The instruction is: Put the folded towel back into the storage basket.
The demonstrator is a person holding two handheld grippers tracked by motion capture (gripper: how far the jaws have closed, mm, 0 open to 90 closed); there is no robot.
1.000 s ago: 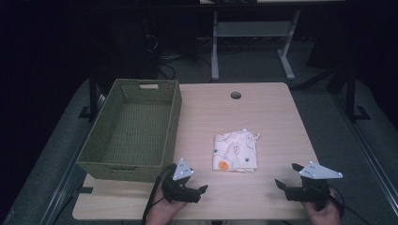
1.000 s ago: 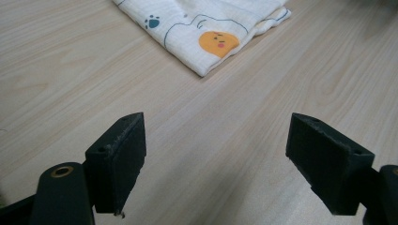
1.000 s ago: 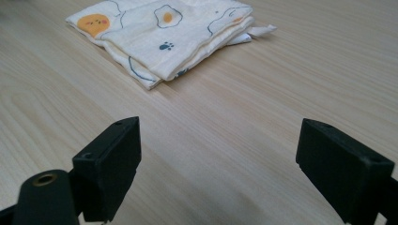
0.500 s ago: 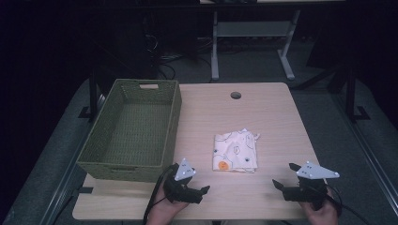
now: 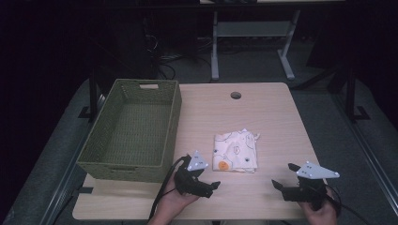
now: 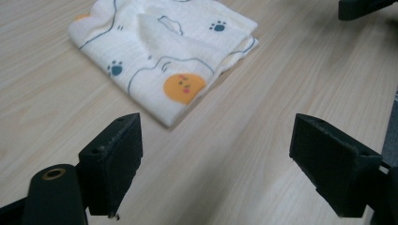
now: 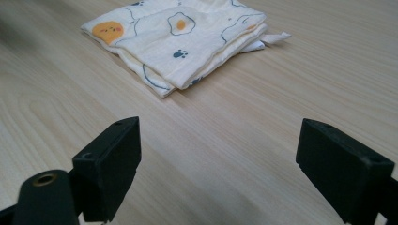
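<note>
While jaws gape, folded cloth point(image 5: 236, 151) near, green basket point(image 5: 133, 130) left, table point(image 5: 263, 117) bare

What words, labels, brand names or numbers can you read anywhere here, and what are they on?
None: no readable text anywhere.
The folded cloth carries only pictures: paw prints, a fried egg, an orange face.
A small tag on the cloth's far edge shows no legible print.
The left gripper, right gripper and woven basket bear no visible markings.
</note>
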